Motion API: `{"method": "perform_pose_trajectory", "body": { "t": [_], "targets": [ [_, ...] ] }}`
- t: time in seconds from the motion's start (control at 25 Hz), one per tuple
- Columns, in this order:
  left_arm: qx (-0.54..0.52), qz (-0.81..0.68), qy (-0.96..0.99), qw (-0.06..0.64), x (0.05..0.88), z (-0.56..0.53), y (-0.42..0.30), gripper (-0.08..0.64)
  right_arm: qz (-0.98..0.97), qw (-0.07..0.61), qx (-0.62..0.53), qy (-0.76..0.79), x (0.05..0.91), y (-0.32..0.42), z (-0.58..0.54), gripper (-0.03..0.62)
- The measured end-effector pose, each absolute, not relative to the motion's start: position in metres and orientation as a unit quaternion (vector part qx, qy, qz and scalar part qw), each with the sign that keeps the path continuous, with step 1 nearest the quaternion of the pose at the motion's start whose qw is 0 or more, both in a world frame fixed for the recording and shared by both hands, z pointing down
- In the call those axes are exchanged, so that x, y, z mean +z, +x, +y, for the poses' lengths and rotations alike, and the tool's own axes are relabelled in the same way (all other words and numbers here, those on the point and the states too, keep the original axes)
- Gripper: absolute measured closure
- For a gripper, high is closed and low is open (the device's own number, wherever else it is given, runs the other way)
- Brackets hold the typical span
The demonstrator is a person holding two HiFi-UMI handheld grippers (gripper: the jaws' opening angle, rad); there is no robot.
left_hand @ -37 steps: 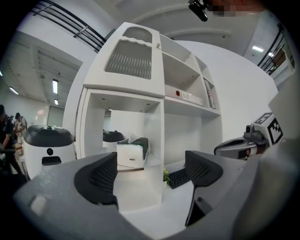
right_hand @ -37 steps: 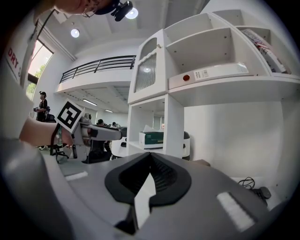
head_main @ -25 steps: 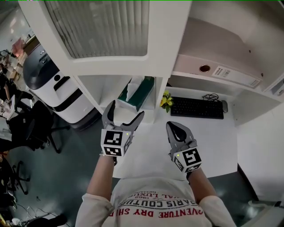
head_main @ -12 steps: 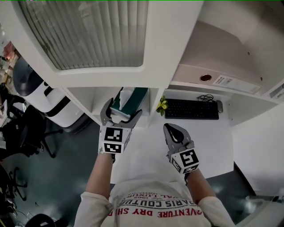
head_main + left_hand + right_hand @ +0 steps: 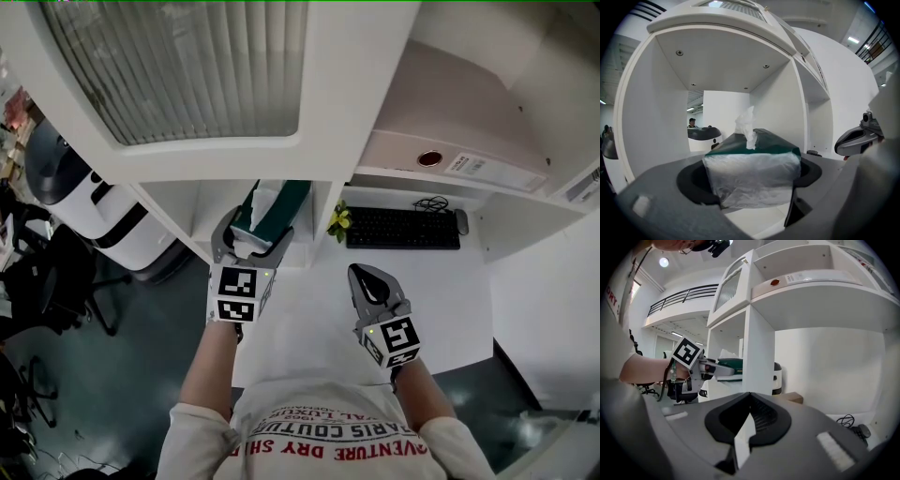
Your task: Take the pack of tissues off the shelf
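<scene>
The pack of tissues, dark green on top with clear wrap at its near end and a white tissue sticking up, sits in the open shelf compartment. My left gripper reaches into that compartment. Its jaws are closing, one on each side of the pack's near end. In the left gripper view the pack fills the gap between the jaws, and both pads touch its sides. My right gripper hangs shut over the white desk, to the right of the shelf post, holding nothing. In the right gripper view the left gripper shows beside the pack.
A white desk carries a black keyboard, and small yellow flowers stand beside the shelf post. A pale binder lies on the upper shelf at right. A cabinet door with ribbed glass hangs above the compartment. A white machine and chairs stand at left.
My left gripper has moved forward into the compartment, and its jaws now flank the pack and have narrowed onto it. The right gripper has barely moved.
</scene>
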State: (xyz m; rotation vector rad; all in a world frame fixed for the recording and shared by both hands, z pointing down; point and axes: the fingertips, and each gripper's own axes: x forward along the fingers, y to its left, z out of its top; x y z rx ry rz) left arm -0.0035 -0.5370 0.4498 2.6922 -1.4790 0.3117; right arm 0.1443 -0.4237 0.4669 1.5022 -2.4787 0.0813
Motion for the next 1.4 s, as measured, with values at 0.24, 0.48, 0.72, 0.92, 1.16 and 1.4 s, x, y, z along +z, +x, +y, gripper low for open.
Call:
{"method": "perform_pose_trajectory", "body": {
  "t": [0.24,0.48,0.72,0.92,1.16,1.4],
  "targets": [
    [0.109,-0.491,0.864,-0.013,0.430,-0.515,-0.006,0.127,-0.846,0.113,0.024,0.520,0.458,0.151,-0.408,0.591],
    [0.094,-0.503,0.858,-0.039,0.405,-0.479,-0.011,0.126,-0.850,0.103,0.014,0.516,0.448,0.153,-0.387,0.591],
    [0.079,-0.507,0.857,-0.045,0.391,-0.428,-0.016,0.124,-0.859,0.092,0.012,0.504,0.442,0.157,-0.358,0.591],
    [0.078,-0.497,0.863,-0.046,0.395,-0.381,-0.013,0.124,-0.864,0.089,0.012,0.496,0.440,0.160,-0.334,0.591],
    [0.076,-0.497,0.865,-0.005,0.419,-0.333,-0.017,0.124,-0.874,0.087,0.006,0.479,0.436,0.157,-0.306,0.591],
    [0.078,-0.500,0.862,0.030,0.445,-0.302,-0.019,0.126,-0.875,0.076,0.003,0.478,0.434,0.161,-0.293,0.591]
  ]
}}
